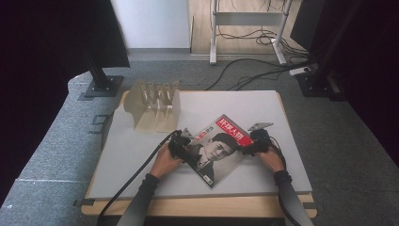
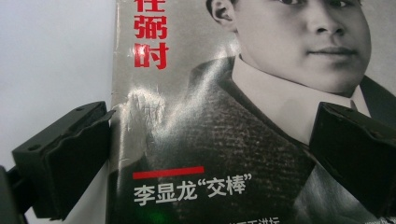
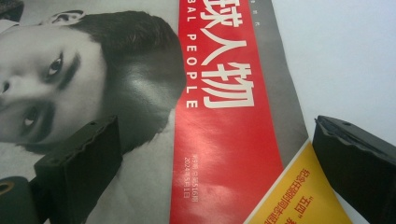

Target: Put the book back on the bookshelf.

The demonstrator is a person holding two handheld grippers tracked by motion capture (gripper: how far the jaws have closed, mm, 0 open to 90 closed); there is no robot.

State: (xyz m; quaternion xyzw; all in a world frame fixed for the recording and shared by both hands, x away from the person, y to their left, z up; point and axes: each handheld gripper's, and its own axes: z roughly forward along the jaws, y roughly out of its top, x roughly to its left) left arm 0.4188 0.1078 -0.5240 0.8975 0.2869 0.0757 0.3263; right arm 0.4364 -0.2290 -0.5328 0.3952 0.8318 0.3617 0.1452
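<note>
Magazine [image 1: 221, 149] lies flat and askew on the table [image 1: 141, 155]. Left hand-held gripper [image 1: 181, 145] and right hand-held gripper [image 1: 254, 143] straddle opposite edges, jaws apart. Likely next: square or lift it; close both evenly to avoid creasing the cover.

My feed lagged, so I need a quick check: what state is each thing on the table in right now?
Magazine: closed, flat on the table, cover up, lying askew.
File rack: upright, slots empty.
Left tool: open, jaws straddling the magazine's edge.
Right tool: open, over the magazine's corner.
</note>
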